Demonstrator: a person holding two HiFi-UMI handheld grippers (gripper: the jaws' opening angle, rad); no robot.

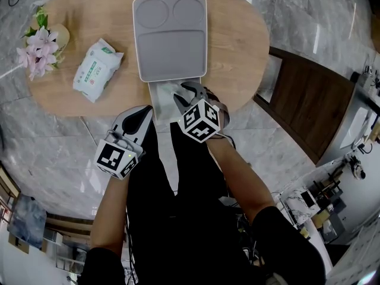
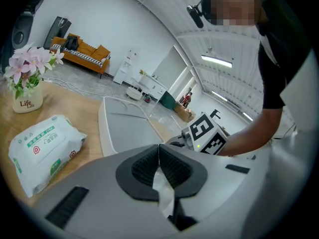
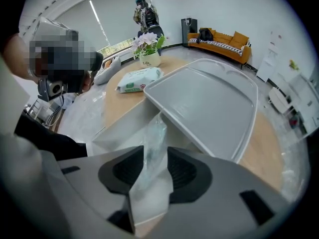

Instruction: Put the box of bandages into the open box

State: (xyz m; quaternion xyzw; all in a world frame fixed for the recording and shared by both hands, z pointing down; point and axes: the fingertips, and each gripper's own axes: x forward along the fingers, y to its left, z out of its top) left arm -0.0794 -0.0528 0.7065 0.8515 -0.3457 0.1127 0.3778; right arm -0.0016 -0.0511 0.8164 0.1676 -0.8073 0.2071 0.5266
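1. The right gripper (image 3: 155, 169) has its jaws released. They stand apart around the clear-wrapped bandage packet (image 3: 153, 133), which seems to stand inside the open box (image 3: 117, 131) at the table (image 3: 118, 108) edge.
2. The left gripper (image 2: 159, 158) has its jaws clenched on a thin white edge (image 2: 164, 193), probably to steady the box.
3. Lift the right gripper straight up so the wrapper does not snag.
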